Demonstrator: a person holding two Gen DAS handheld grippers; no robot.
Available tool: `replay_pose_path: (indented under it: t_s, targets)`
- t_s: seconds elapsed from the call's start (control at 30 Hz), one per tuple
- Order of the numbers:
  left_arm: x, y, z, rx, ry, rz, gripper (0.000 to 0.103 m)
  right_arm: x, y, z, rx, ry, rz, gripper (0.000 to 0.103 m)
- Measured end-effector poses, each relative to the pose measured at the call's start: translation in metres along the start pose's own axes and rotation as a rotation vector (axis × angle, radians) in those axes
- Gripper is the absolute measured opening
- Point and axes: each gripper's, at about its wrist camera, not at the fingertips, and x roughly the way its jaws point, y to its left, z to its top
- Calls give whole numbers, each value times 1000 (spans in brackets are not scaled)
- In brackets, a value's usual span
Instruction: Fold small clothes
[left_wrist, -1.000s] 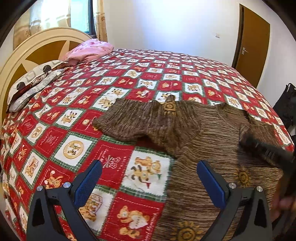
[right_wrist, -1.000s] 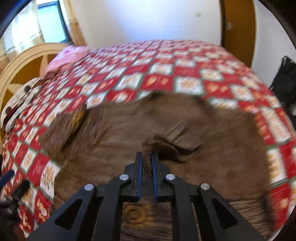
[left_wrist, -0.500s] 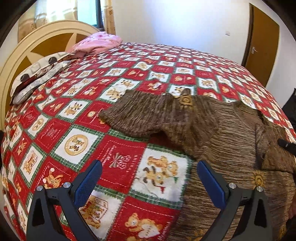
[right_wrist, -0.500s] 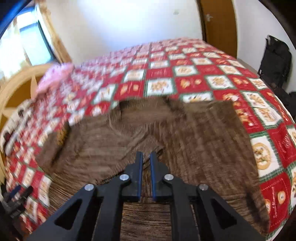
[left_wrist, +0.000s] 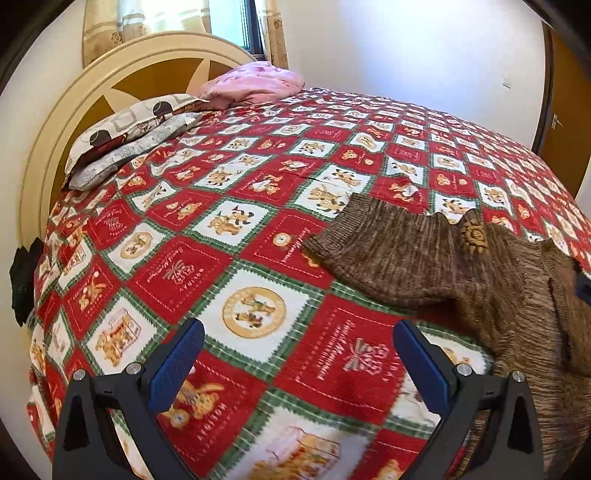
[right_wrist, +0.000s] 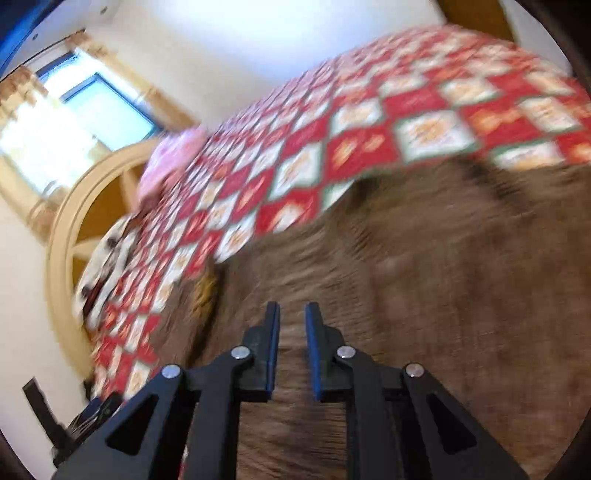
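Note:
A brown knit sweater (left_wrist: 424, 258) lies flat on the red teddy-bear quilt (left_wrist: 229, 280), one sleeve stretched out to the left. My left gripper (left_wrist: 297, 332) hovers wide open over bare quilt, left of the sweater and clear of it. In the blurred, tilted right wrist view, my right gripper (right_wrist: 292, 308) hangs just above the sweater (right_wrist: 443, 277). Its jaws are opening, with a narrow gap and no cloth pinched between them. A small dark bit with a blue pad, at the right edge of the left wrist view, may be the right gripper.
Patterned pillows (left_wrist: 129, 136) and a pink cushion (left_wrist: 255, 79) lie at the cream headboard (left_wrist: 66, 122). A window with curtains (right_wrist: 92, 107) is behind it. A brown door (left_wrist: 569, 107) stands at the far right.
The left gripper slid left, so the sweater now sits at the right of its view. The right gripper let go of the sweater fold, its jaws parted slightly, and its view rolled.

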Motion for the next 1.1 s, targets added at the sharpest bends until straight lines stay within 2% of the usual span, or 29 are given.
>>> replay_pose_path:
  t_s: [0.07, 0.17, 0.2, 0.23, 0.3, 0.47, 0.53, 0.6, 0.63, 0.67, 0.7, 0.73, 0.8, 0.87, 0.93, 1.1]
  targets:
    - [9, 0, 4, 3, 16, 1, 102, -15, -2, -7, -31, -29, -103, 23]
    - [28, 3, 16, -58, 58, -50, 102, -21, 6, -33, -84, -7, -153, 27]
    - [33, 4, 20, -82, 67, -67, 102, -21, 11, -41, -106, -9, -174, 36]
    - [38, 5, 26, -106, 71, -78, 102, -23, 14, -48, -126, -17, -193, 50]
    - [49, 4, 35, -138, 74, -75, 102, -19, 23, -60, -190, -48, -243, 68]
    - [86, -2, 47, -201, 162, -86, 102, -6, 15, -71, -254, -53, -287, 69]
    - [97, -5, 49, -225, 179, -98, 98, -4, 14, -72, -262, -43, -289, 69]
    - [108, -10, 49, -241, 207, -117, 88, -3, 14, -72, -271, -43, -287, 69]
    - [110, -13, 50, -238, 202, -96, 86, -2, 16, -73, -275, -42, -293, 70]
    - [109, -16, 51, -239, 182, -65, 74, -1, 16, -73, -278, -42, -297, 70]
    - [109, -16, 52, -250, 171, -61, 55, -1, 17, -74, -283, -42, -301, 70]
    - [110, -15, 53, -263, 169, -68, 50, 0, 18, -75, -287, -41, -303, 71]
    - [111, -11, 57, -294, 168, -100, 12, 1, 19, -76, -291, -41, -308, 71]
    - [114, -10, 61, -319, 185, -189, 9, 1, 18, -76, -288, -42, -308, 71]
    - [112, -13, 66, -299, 172, -184, 8, 0, 18, -77, -284, -43, -306, 71]
    - [80, -22, 93, -267, 58, -216, 8, -9, 15, -73, -239, -47, -268, 69]
